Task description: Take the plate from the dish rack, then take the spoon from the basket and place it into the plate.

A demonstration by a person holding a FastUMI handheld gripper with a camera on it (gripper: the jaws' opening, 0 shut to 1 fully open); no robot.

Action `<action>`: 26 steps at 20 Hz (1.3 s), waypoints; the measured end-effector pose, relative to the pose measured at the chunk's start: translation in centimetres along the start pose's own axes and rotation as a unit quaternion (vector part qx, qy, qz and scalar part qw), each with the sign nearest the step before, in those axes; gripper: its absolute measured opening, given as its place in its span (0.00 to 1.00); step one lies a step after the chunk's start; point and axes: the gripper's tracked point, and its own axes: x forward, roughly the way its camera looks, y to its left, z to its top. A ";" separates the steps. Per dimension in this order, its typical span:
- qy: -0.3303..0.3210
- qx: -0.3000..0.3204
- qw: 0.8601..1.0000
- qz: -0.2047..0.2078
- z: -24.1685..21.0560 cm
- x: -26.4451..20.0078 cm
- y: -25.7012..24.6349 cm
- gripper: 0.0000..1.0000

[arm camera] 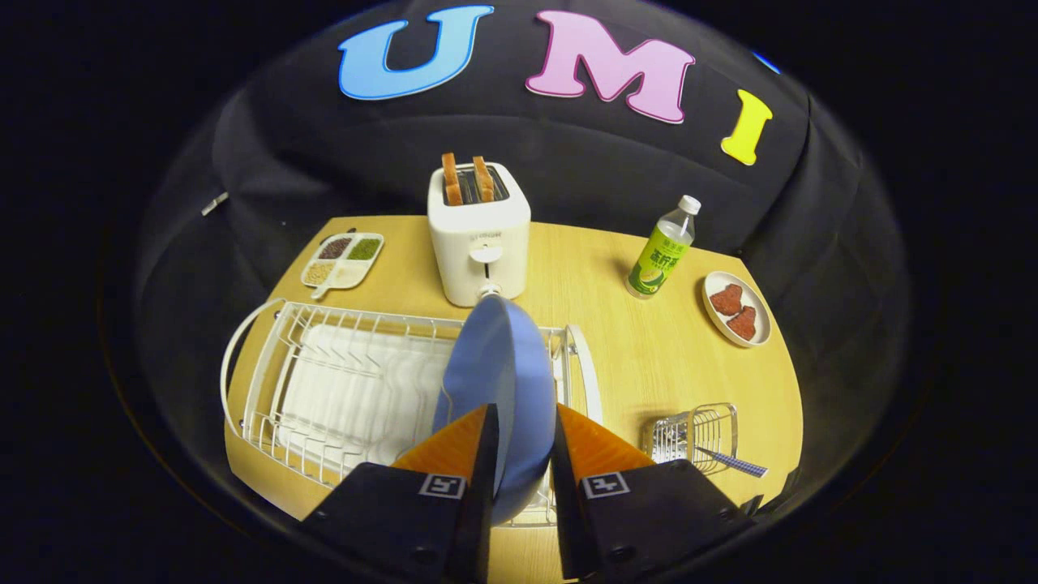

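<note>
Now the hand-held gripper [523, 454] clamps the blue plate [499, 381] over the dish rack [324, 381]; wooden table [649, 357] beneath.

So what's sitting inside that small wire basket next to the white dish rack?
In the small wire basket lies a spoon with a checked handle sticking out over its rim. The bowl end is blurred behind the wires. The gripper is shut on the blue plate.

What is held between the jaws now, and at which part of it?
The gripper is shut on the blue plate, standing on edge over the dish rack. The jaws clamp its near rim, one on each face.
</note>
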 end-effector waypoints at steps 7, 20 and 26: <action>-0.039 -0.071 0.996 -0.047 4.8 -1.7 0.5 0.22; -0.130 0.005 0.988 0.080 6.9 -10.3 -1.5 0.20; -0.106 0.074 0.973 0.189 0.3 -15.0 -4.5 0.20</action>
